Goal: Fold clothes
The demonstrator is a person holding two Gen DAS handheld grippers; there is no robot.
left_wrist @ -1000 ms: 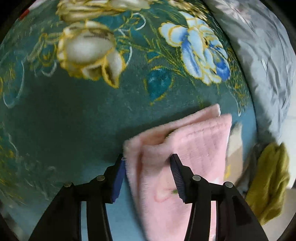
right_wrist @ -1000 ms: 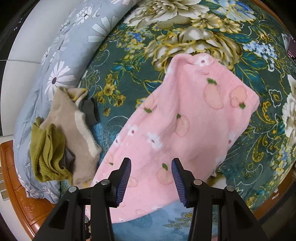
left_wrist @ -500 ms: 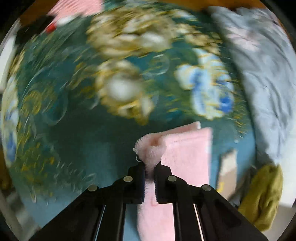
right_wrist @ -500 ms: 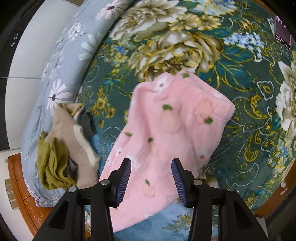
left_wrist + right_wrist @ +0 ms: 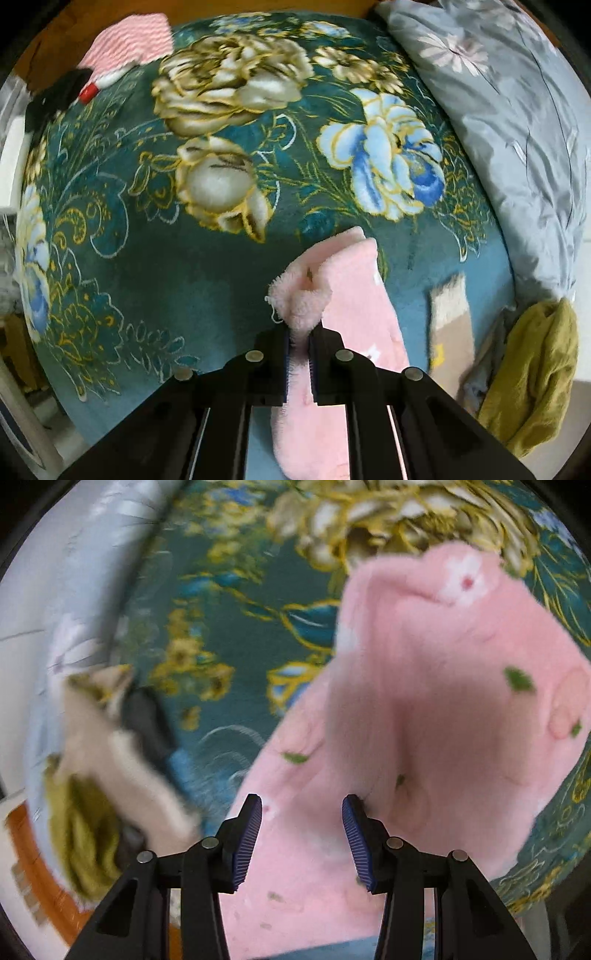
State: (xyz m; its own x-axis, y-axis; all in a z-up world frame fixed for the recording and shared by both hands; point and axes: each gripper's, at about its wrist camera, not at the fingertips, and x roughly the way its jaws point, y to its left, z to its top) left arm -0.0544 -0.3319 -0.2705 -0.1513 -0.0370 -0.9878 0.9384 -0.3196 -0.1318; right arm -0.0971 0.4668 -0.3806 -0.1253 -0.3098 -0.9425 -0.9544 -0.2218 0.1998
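A bed fills both views, spread with a dark teal blanket (image 5: 155,266) patterned in large cream, gold and blue flowers. Along one side lies a grey-blue pillow (image 5: 517,140) printed with pale daisies — beyond it, a white wall (image 5: 22,602). Warm orange-brown wood (image 5: 33,878) — the bed frame — edges the mattress.

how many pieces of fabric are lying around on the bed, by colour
pink: 2, the fleece garment and a striped cloth
olive: 1, crumpled cloth
beige: 1, cloth
black: 1, item at the far corner
total: 5
The dark piece beside the beige cloth in the right wrist view is too blurred to count.
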